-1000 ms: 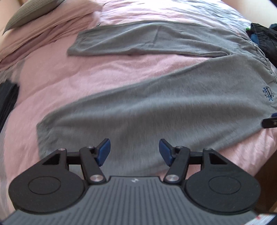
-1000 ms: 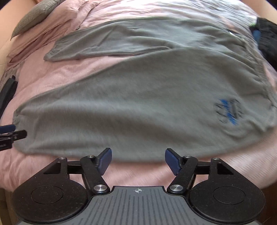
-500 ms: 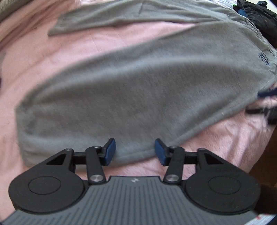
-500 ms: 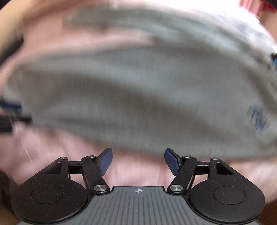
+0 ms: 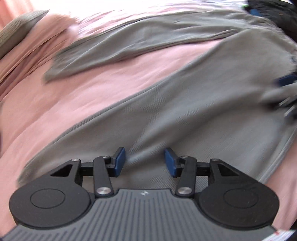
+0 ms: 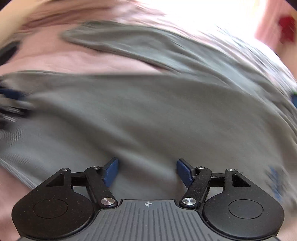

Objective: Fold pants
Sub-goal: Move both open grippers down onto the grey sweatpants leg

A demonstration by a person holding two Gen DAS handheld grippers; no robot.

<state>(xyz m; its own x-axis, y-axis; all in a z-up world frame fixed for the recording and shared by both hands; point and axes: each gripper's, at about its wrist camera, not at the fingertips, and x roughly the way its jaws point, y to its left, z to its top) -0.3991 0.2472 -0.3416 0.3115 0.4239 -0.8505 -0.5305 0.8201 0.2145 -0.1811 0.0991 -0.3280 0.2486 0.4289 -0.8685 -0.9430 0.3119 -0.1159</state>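
Note:
Grey sweatpants point(image 5: 185, 115) lie spread flat on a pink bedsheet point(image 5: 92, 96), legs apart, the far leg point(image 5: 139, 42) running to the upper left. My left gripper point(image 5: 144, 159) hovers low over the near leg close to its cuff end. Its jaws are opening, and the cloth lies under the gap with no pad pressing on it. Over the upper part of the same leg point(image 6: 148, 111), my right gripper point(image 6: 147, 170) stands wide open, near a blue logo point(image 6: 274, 183). Each gripper shows blurred at the edge of the other's view: right gripper point(image 5: 285, 87), left gripper point(image 6: 11, 103).
A grey pillow point(image 5: 16, 37) lies at the far left of the bed. Dark clothing point(image 5: 274, 11) is piled beyond the waistband at the far right. A dark object point(image 6: 7, 52) sits at the left bed edge. Both views are motion-blurred.
Both grippers have dropped toward the near pant leg, which now fills more of each view. The left jaws stand narrower than a second ago. The right jaws keep their width.

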